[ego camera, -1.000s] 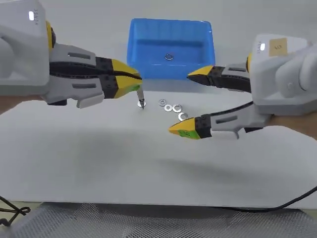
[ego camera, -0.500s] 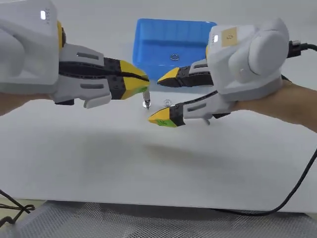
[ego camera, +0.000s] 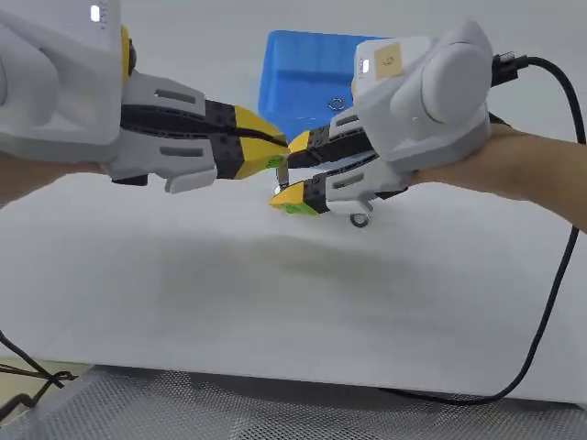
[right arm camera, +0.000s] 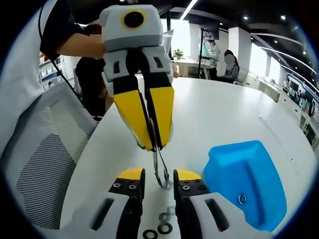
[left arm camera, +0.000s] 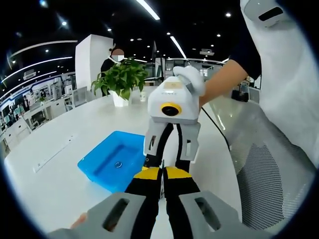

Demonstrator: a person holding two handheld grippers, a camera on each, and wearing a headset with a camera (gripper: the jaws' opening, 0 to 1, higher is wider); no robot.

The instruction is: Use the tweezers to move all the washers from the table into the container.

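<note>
Left tool tips pinched on tweezers, right tool nose-to-nose ahead, jaws spread; blue container on table holds one washer.

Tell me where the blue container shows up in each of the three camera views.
Head view: the blue container is at top centre, partly covered on its right side.
Left gripper view: the container sits lower left of centre.
Right gripper view: the container is at lower right, and looks tilted.
Shared landmark: the single washer lying inside it, also in the left gripper view and the right gripper view.
</note>
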